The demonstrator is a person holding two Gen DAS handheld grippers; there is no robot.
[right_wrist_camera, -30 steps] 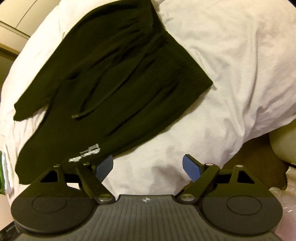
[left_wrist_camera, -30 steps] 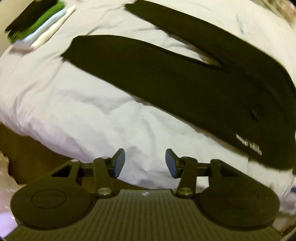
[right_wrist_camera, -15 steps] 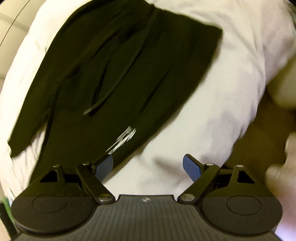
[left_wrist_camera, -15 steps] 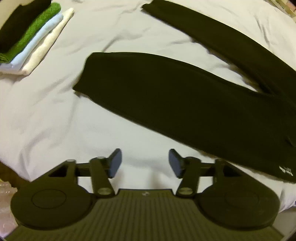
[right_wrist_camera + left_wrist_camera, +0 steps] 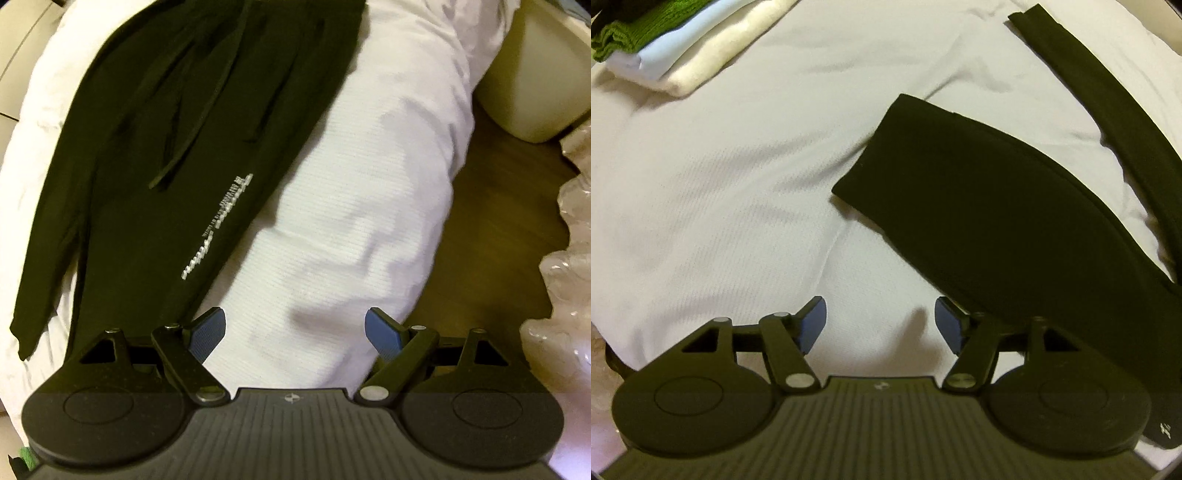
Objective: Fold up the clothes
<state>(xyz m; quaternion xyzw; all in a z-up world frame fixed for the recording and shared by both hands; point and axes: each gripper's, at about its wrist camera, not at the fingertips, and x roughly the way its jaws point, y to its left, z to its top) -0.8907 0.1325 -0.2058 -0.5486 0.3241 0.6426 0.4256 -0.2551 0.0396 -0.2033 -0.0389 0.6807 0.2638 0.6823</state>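
Note:
Black trousers lie spread flat on a white bedsheet, their two legs apart; the nearer leg's cuff points to the upper left in the left wrist view. My left gripper hangs over bare sheet just left of that leg, its jaws opening with nothing between them. In the right wrist view the trousers' waist end, with a drawstring and a white printed logo, lies at upper left. My right gripper stands wide open over the sheet beside it, holding nothing.
A stack of folded clothes, green, pale blue and white, sits at the sheet's far left corner. Beyond the bed's edge are a brown floor, a cream bin and crinkled clear plastic.
The left gripper swept along the trouser leg toward its cuff and sank closer to the sheet, its jaws widening. The right gripper rolled and shifted along the waist end toward the bed's edge.

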